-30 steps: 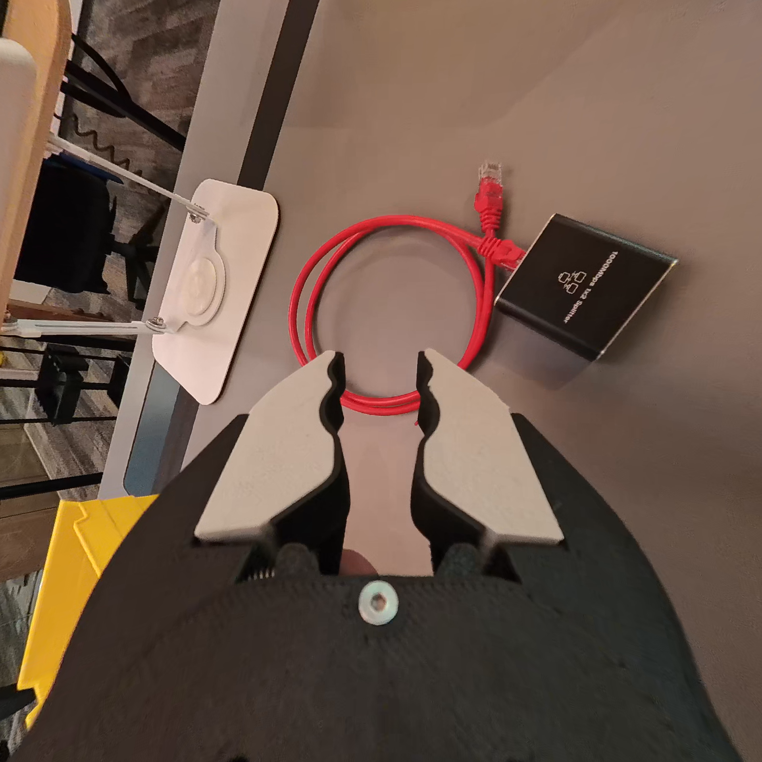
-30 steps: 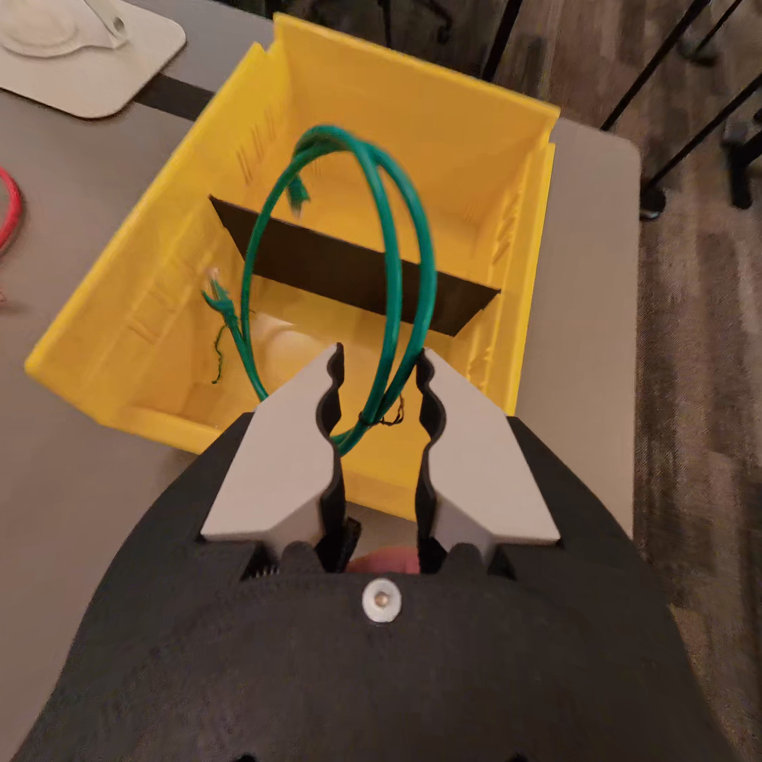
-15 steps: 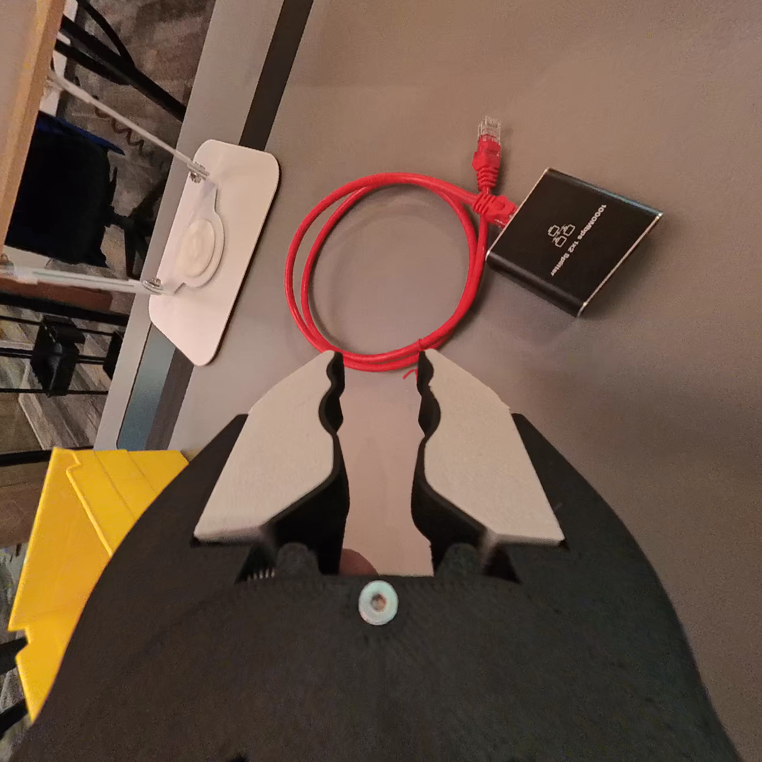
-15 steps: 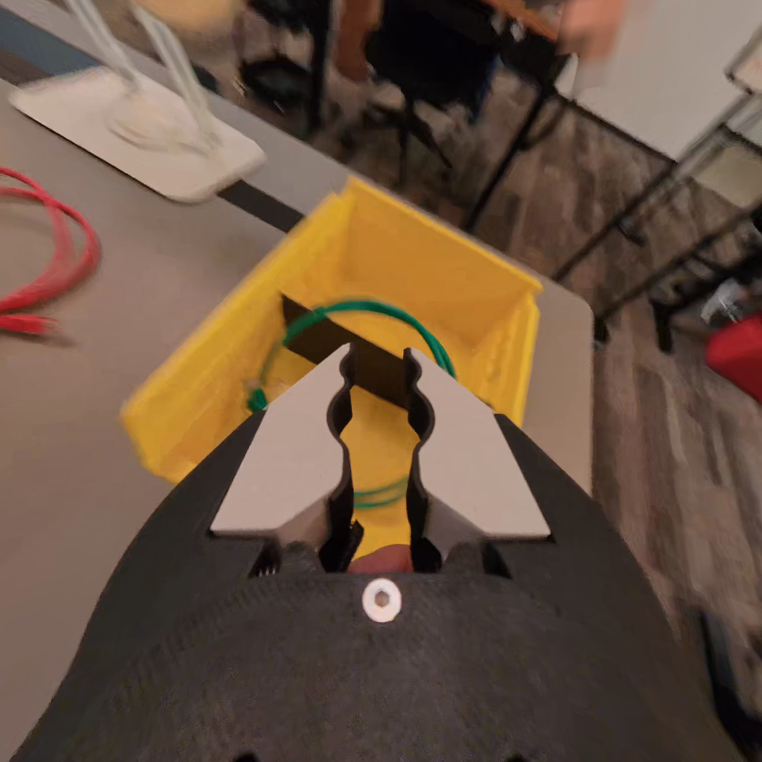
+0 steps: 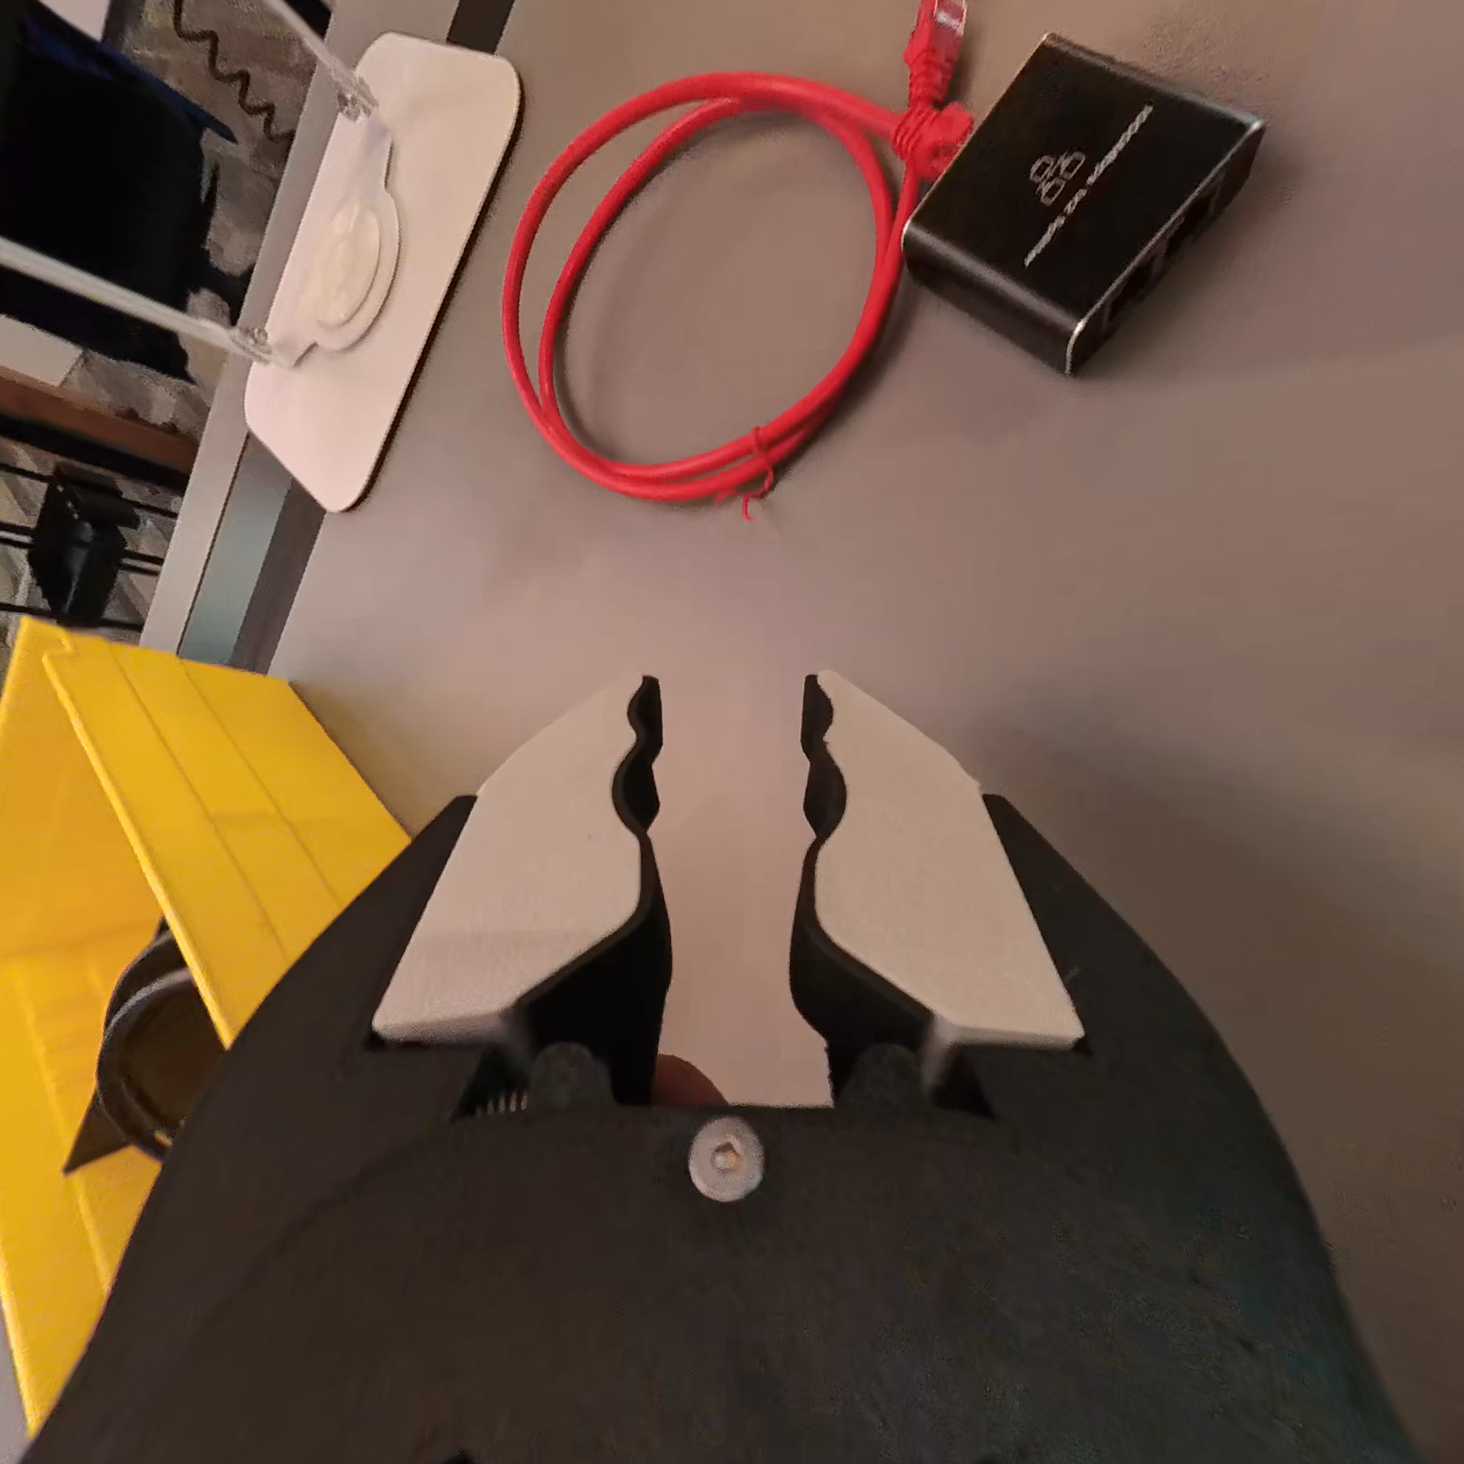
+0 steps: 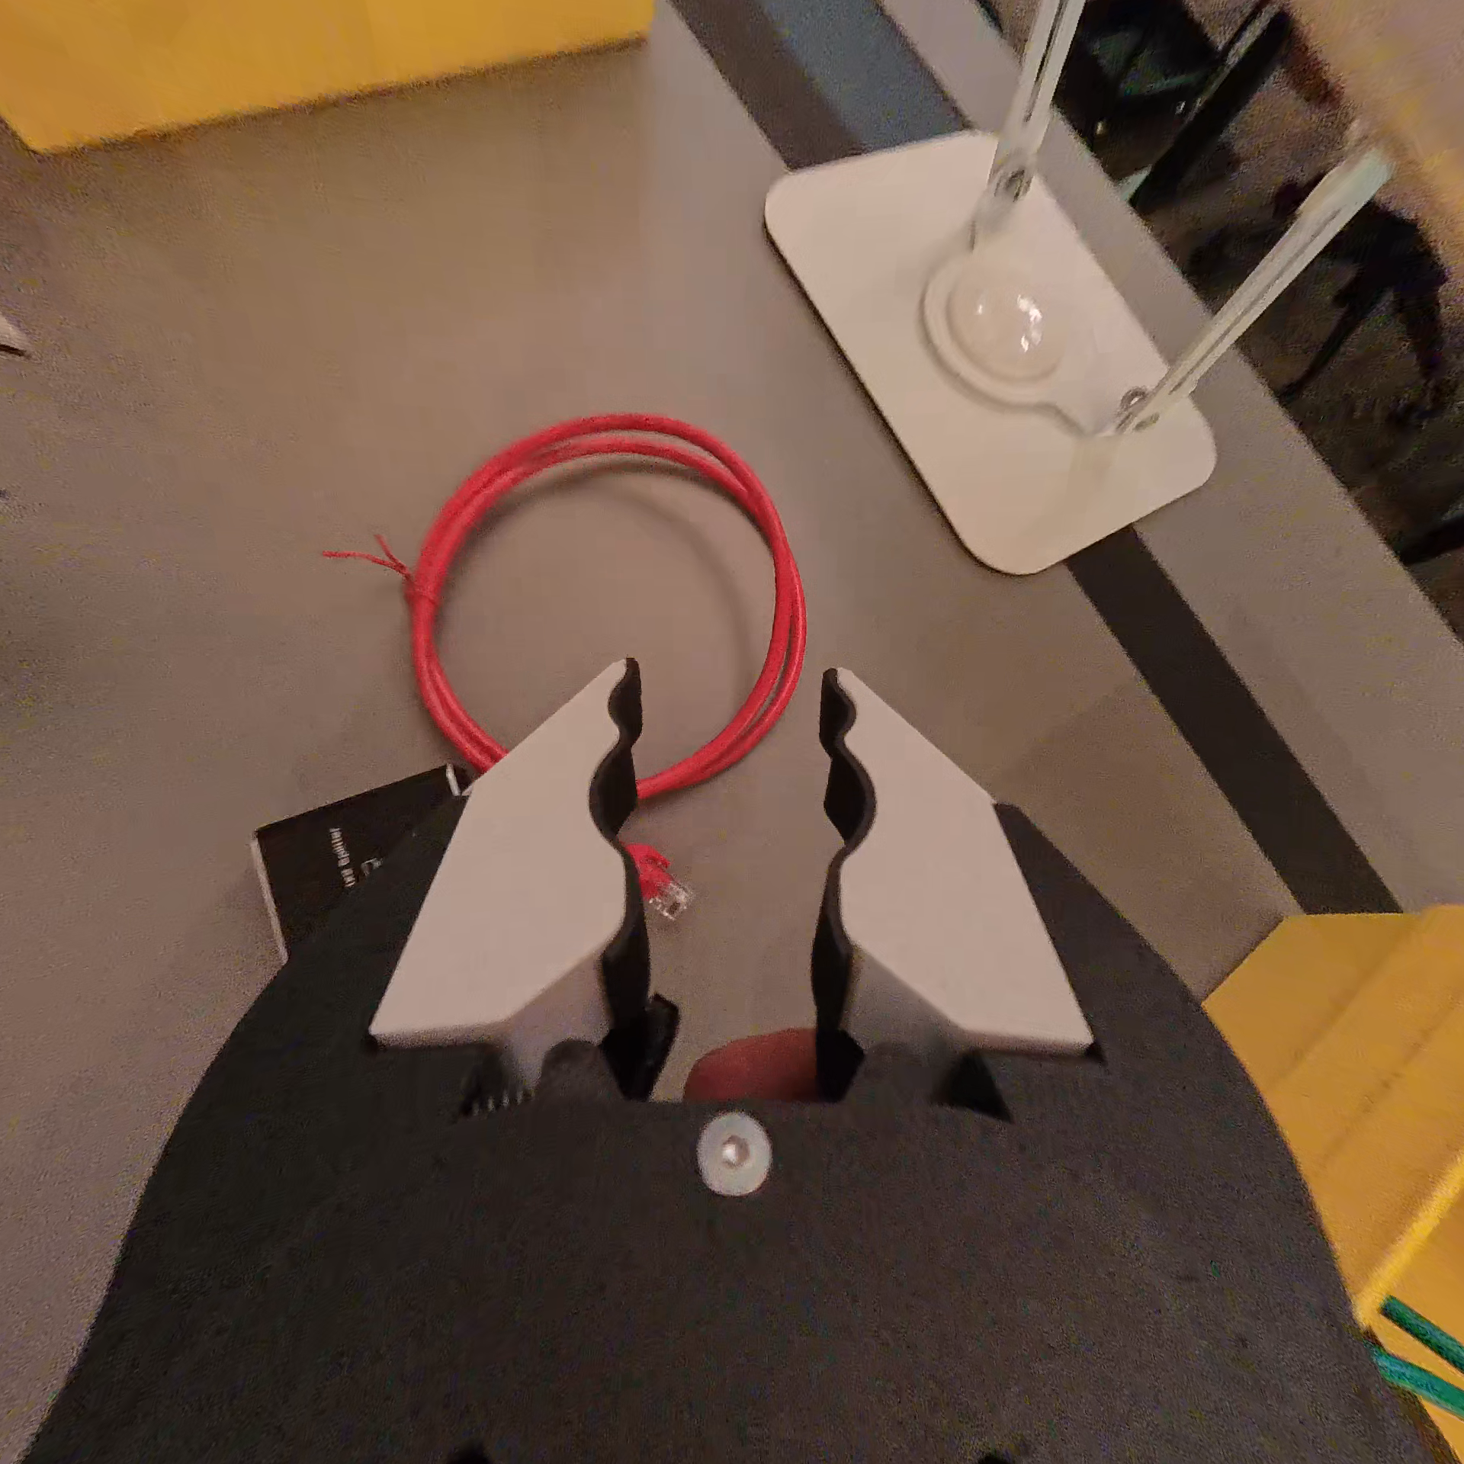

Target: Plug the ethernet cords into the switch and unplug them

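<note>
Both my claws, left (image 5: 727, 688) and right (image 6: 727, 672), are spread and empty, so I judge I'm still at plugging in: the red cord (image 6: 610, 602) lies coiled mid-frame beside the black switch (image 5: 1081, 198) at upper right, its loose plug (image 6: 664, 889) wanting a squared-up pinch.

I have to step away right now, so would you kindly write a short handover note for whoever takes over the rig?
Left tongs: open, empty, hovering over bare table short of the red cord.
Right tongs: open, empty, above the red cord's loose plug.
Red cord lies coiled and tied on the grey table; one plug sits at the black switch, whether seated I cannot tell; the other lies free.
Green cord is in the yellow bin.
Done: nothing clearly finished.
Left: plug in the loose red end, fetch and plug the green cord, then unplug them.
</note>
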The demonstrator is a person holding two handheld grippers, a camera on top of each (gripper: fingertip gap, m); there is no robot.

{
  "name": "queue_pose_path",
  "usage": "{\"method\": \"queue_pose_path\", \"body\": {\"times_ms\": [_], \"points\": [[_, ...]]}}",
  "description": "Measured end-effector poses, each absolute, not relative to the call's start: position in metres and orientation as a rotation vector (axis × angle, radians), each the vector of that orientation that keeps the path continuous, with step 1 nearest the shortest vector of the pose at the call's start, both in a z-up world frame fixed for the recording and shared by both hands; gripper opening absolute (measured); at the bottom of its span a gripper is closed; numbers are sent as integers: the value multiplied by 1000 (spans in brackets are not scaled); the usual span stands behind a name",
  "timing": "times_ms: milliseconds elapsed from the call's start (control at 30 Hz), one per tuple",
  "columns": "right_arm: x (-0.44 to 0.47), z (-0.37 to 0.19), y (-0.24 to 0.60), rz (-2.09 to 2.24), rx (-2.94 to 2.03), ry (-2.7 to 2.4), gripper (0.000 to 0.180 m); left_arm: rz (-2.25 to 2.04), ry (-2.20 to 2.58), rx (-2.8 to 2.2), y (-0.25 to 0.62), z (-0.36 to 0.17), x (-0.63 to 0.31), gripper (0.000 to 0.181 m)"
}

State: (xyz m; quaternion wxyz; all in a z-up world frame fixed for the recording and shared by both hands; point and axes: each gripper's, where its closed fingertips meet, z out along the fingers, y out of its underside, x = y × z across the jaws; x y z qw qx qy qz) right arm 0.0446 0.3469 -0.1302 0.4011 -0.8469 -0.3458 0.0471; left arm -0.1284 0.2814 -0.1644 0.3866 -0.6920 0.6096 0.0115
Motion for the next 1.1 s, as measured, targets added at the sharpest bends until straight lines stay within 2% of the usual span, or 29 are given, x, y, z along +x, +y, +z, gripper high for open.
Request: {"method": "queue_pose_path", "body": {"times_ms": [100, 300, 367, 433, 533, 833, 1100], "points": [[46, -172, 364, 86, -2253, -888, 39, 43, 1509, -1783, 279, -165, -145, 33], [53, -211, 386, 23, -2373, -916, 32, 22, 1425, -1841, 277, -171, -173, 33], [48, -218, 389, 53, -2371, -925, 17, 24, 1414, -1850, 276, -173, -180, 33], [43, -219, 392, 87, -2365, -924, 7, 11, 1405, -1855, 275, -175, -183, 33], [39, -217, 396, 99, -2336, -929, 3, 12, 1406, -1860, 275, -178, -186, 33], [23, -172, 403, 262, -2154, -802, 2, -7, 1410, -1848, 274, -175, -178, 32], [16, -162, 399, 286, -2109, -816, 2, 0, 1482, -1829, 265, -184, -161, 33]]}}
